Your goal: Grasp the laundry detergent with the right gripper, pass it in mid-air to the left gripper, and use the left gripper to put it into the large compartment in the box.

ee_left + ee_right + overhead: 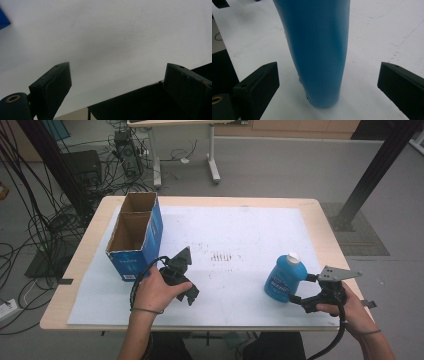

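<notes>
A blue bottle (284, 279) with a white cap stands on the white sheet at the right front of the table. My right gripper (301, 291) is at its near right side, open. In the right gripper view the bottle (319, 50) rises between the two jaws, and neither jaw touches it; the right gripper (328, 73) holds nothing. My left gripper (190, 294) is held in a hand near the front centre-left, pointing down at the sheet. In the left gripper view the left gripper (117, 72) is open, with bare white sheet between its jaws.
An open blue cardboard box (131, 255) with two compartments stands at the left, just beyond the left hand; its corner (3, 21) shows in the left gripper view. The white sheet (235, 235) covers most of the wooden table (325, 225). Cables and table legs lie on the floor behind.
</notes>
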